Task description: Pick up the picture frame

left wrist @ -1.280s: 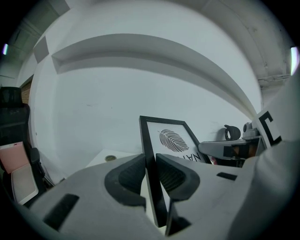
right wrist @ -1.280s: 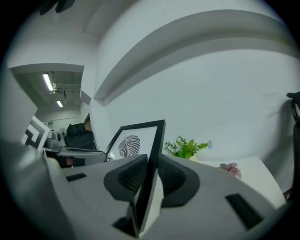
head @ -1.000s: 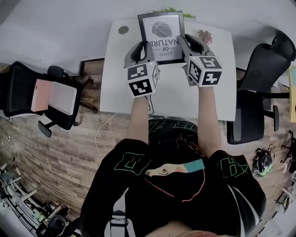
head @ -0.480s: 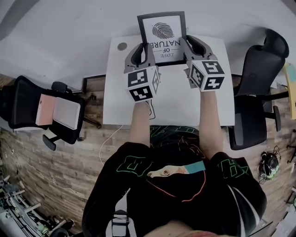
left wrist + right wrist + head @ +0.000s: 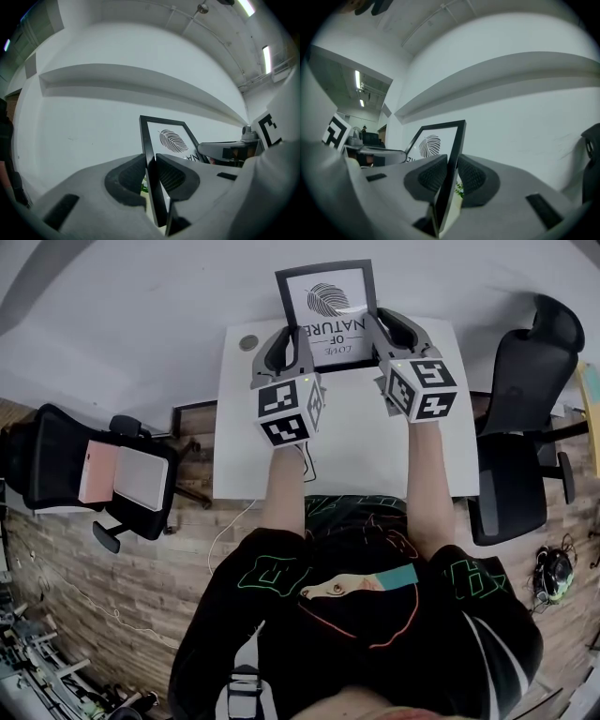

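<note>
A black picture frame (image 5: 326,306) with a leaf print and lettering hangs in the air above the far edge of the white table (image 5: 347,442), held between both grippers. My left gripper (image 5: 290,337) is shut on the frame's left side bar (image 5: 151,164); the ribbed pads (image 5: 171,176) press it from both sides. On the other side, my right gripper (image 5: 382,334) is shut on the right side bar (image 5: 452,164). Both grippers point level, and each shows in the other's view: the right gripper (image 5: 229,151) and the left gripper (image 5: 375,152).
Black office chairs stand at the left (image 5: 89,479) and right (image 5: 530,371) of the table. A small round disc (image 5: 247,341) lies at the table's far left corner. A cable (image 5: 302,462) trails off the near edge. White wall lies ahead.
Both grippers have risen with the picture frame held between them. The small plant and decoration behind the frame have gone out of the head view.
</note>
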The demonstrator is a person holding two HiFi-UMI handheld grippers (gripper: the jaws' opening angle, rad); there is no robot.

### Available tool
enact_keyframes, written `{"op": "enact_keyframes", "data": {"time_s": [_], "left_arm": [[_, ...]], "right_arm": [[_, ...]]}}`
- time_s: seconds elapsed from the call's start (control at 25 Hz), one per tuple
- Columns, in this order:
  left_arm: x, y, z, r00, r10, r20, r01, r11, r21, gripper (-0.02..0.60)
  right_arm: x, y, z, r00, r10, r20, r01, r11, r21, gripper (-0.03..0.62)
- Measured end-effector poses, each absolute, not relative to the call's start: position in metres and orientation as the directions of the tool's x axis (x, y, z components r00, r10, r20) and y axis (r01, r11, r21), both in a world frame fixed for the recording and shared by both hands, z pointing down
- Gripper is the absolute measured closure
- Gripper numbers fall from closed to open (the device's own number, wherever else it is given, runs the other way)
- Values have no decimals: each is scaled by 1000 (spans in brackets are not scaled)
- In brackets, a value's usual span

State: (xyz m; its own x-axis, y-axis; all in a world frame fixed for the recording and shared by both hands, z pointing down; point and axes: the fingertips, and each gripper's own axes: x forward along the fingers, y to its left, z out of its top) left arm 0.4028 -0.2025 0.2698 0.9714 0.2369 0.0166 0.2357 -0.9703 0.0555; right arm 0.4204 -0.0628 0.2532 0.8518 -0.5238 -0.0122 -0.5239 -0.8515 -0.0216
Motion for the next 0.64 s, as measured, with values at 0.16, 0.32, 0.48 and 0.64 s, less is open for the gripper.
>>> {"op": "enact_keyframes", "data": {"time_s": [0.16,0.32,0.48,0.64], "left_arm": [[403,-203,269,971,240,14,238,-969,57,506],[404,-205,272,970,241,21,239,-969,65,506],[402,-204,273,970,244,22,242,-968,64,506],[400,-202,275,968,247,30,245,-968,59,506]], "right_arm": [[421,-63,252,853,-522,-13,-522,-853,-16,516],[421,-65,254,853,-521,-7,-521,-853,-12,516],[419,-65,255,855,-519,-7,-519,-855,-9,516],[416,-63,256,857,-516,-7,-516,-857,-7,516]]}}
